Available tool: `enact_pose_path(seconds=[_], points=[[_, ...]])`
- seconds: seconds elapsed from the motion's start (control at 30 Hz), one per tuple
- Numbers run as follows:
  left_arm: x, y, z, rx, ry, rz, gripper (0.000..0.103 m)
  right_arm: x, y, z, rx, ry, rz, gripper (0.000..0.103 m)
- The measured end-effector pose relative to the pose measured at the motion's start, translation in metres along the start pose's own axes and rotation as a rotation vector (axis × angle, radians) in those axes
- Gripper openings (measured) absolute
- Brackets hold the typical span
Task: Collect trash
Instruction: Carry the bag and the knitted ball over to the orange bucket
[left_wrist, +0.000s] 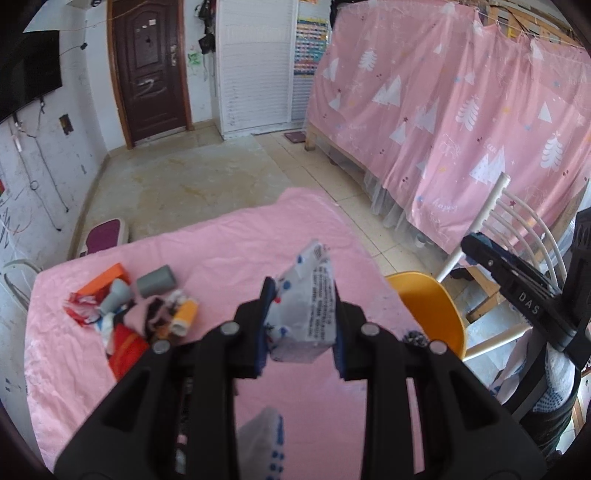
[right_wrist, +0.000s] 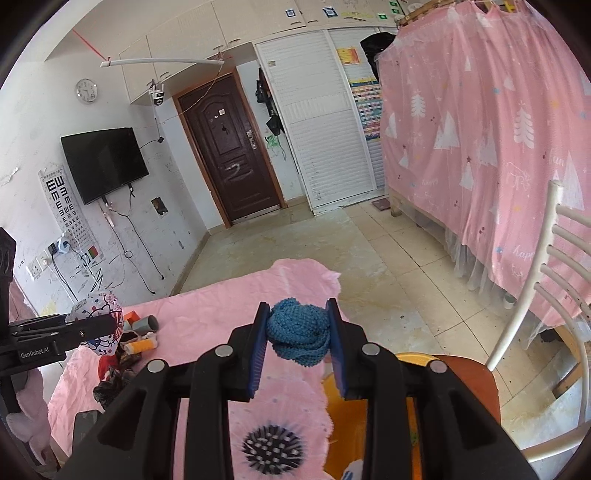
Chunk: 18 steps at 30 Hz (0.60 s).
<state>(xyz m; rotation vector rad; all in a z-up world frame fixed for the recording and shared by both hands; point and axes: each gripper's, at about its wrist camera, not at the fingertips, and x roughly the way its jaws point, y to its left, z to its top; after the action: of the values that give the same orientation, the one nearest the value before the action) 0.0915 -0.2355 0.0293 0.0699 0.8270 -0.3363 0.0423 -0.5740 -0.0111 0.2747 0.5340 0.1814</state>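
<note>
Trash is split between the two claws and a heap on the pink-covered table (left_wrist: 229, 236). The left claw (left_wrist: 301, 325) pinches a crumpled white wrapper (left_wrist: 306, 306) with blue dots and printed text, lifted clear of the cloth. Only the left wrist view shows the heap (left_wrist: 140, 310) plainly: an orange box, grey tubes, red-and-white wrappers and an orange bottle, near the table's left side. The right claw (right_wrist: 298, 336) grips a ball of blue knitted yarn (right_wrist: 299, 334) between its blue pads, above the table's near right edge. Only the right wrist view shows the wall-mounted television (right_wrist: 105, 164), the eye chart and the clock, and it catches the left claw from the side, holding the same wrapper, printed there with cartoon figures. An orange chair (left_wrist: 428, 306) sits just beside the table's right edge, with a white slatted chair (right_wrist: 546, 280) near it. Beyond the far edge, the tiled floor (right_wrist: 295, 251) lies open to the dark door, bounded on the right by the pink curtain (left_wrist: 461, 110).
</note>
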Motion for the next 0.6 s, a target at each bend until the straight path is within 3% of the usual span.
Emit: enact_pose_path(seconds=[0.3, 0.6], points=[[0.032, -0.064, 0.015, 0.02, 0.051, -0.105, 0.026, -0.006, -0.043, -0.015, 0.019, 0.016, -0.022, 0.02], [0.065, -0.126, 0.023, 0.075, 0.105, -0.157, 0.026, -0.007, -0.081, -0.023, 0.077, 0.023, -0.013, 0.02]])
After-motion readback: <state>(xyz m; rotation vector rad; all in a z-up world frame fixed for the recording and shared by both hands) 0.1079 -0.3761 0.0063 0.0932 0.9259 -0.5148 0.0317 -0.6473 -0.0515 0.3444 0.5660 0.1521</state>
